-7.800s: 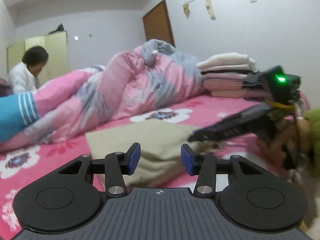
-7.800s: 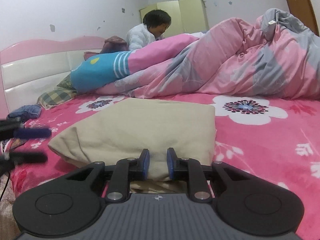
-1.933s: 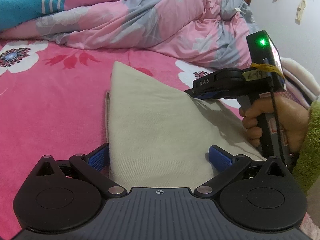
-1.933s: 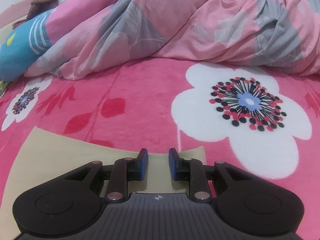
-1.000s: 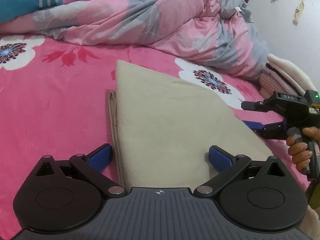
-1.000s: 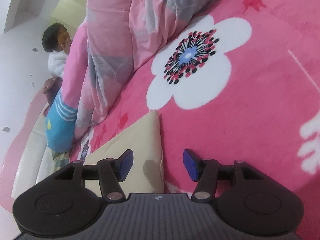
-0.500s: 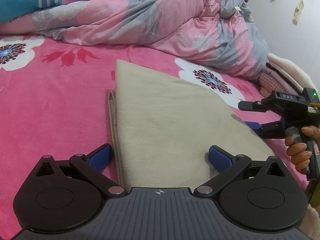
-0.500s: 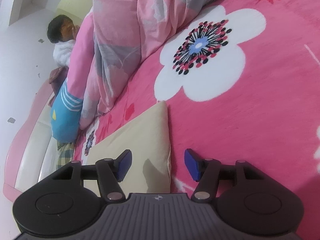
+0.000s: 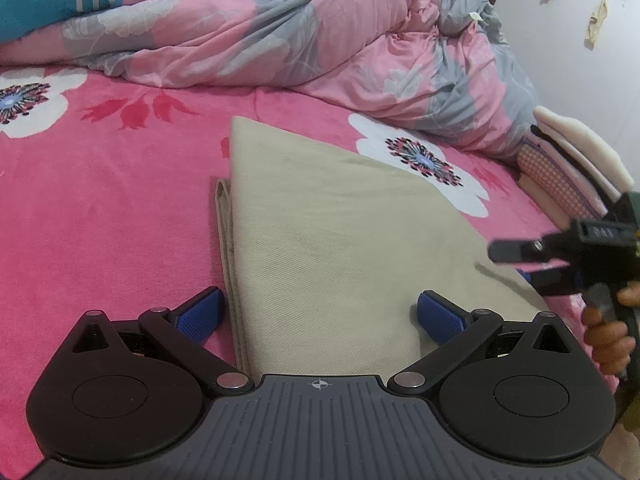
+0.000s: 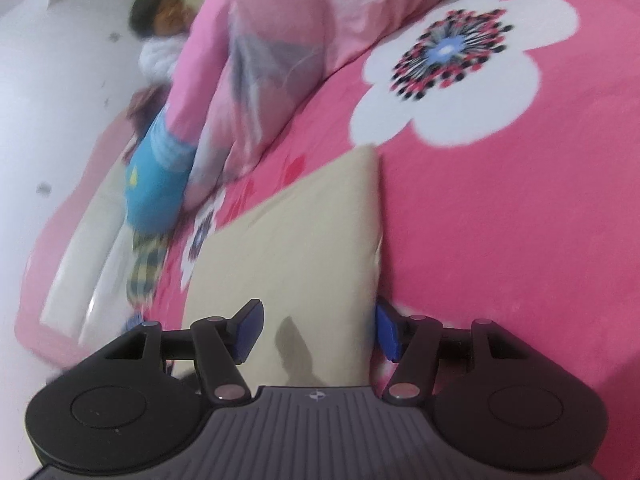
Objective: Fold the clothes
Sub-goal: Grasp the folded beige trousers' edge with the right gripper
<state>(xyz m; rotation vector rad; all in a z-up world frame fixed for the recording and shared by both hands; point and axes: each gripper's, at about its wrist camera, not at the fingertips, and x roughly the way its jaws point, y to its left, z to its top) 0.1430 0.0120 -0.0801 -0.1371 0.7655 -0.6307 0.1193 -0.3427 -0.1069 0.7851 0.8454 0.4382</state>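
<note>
Beige cloth (image 9: pixel 340 240), folded, is laid flat on a pink floral bedsheet (image 9: pixel 100 208). Left gripper (image 9: pixel 320 316) is spread wide over its near edge. Right gripper (image 10: pixel 316 334), in a blurred view, seems parted across one corner, gripping nothing.

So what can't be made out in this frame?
- Left wrist view: near edge of the beige cloth hidden under the left gripper.
- Left wrist view: right gripper blurred, body cut by the frame edge.
- Right wrist view: bedhead area motion-blurred; cloth's near edge hidden by the gripper.
</note>
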